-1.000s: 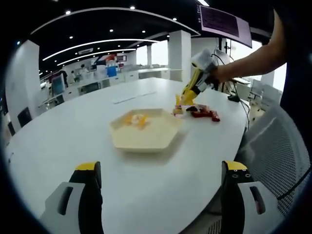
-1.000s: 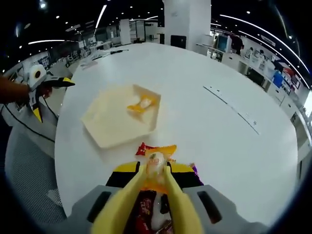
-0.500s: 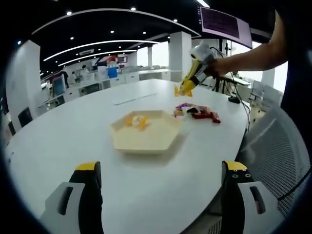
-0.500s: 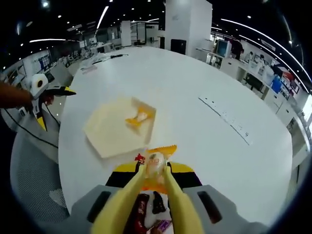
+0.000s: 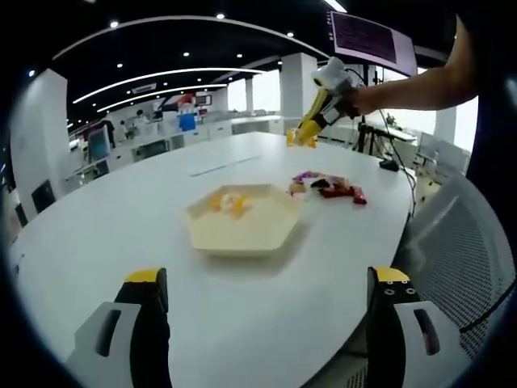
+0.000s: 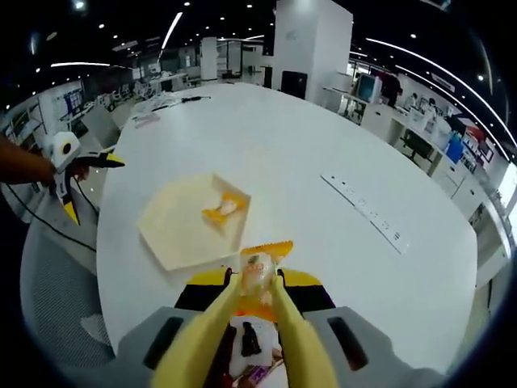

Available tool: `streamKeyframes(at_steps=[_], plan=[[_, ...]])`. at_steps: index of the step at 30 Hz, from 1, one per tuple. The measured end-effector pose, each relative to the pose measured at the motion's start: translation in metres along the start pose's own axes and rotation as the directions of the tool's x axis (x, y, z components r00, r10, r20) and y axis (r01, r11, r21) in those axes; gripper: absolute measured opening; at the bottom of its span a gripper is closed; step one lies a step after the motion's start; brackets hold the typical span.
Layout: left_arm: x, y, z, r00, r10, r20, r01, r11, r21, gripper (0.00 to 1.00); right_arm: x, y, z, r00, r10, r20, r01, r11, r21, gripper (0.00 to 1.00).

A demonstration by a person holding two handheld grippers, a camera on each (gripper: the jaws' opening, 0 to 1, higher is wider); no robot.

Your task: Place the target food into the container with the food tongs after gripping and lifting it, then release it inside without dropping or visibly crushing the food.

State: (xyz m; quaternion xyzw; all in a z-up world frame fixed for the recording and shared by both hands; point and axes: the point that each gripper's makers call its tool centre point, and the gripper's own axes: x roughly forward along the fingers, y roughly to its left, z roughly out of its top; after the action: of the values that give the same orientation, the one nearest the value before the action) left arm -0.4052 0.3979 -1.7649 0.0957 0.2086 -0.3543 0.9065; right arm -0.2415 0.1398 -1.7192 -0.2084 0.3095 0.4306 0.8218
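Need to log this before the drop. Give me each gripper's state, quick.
Left gripper: open, jaws wide apart, holding nothing, low over the table.
Right gripper: shut on the yellow tongs, which pinch an orange-wrapped snack.

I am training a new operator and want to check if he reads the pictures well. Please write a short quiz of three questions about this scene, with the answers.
1. True or false: the yellow tongs in the right gripper hold a wrapped snack above the table.
2. Multiple choice: what already lies in the hexagonal tray?
A. nothing
B. one orange-wrapped snack
C. a pair of tongs
3. Fill in: in the left gripper view, the pile of remaining snacks lies on the white ____ beside the tray.

Key
1. True. The tongs pinch it at their tips, lifted off the table.
2. B.
3. table.
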Motion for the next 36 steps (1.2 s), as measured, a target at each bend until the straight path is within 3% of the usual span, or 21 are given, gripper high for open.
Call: streamKeyframes(at_steps=[14,36], plan=[[-0.001,0.001,0.001,1.000,0.005,0.005,-0.005,1.000,0.003,0.99,0.001,0.005,0.006,1.000,0.002,0.004,-0.002,1.000,-0.004,0.21],[-0.002,0.003,0.003,1.000,0.014,0.018,-0.014,1.000,0.001,0.98,0.026,0.035,0.042,0.998,0.058,0.029,-0.057,0.998,-0.042,0.21]])
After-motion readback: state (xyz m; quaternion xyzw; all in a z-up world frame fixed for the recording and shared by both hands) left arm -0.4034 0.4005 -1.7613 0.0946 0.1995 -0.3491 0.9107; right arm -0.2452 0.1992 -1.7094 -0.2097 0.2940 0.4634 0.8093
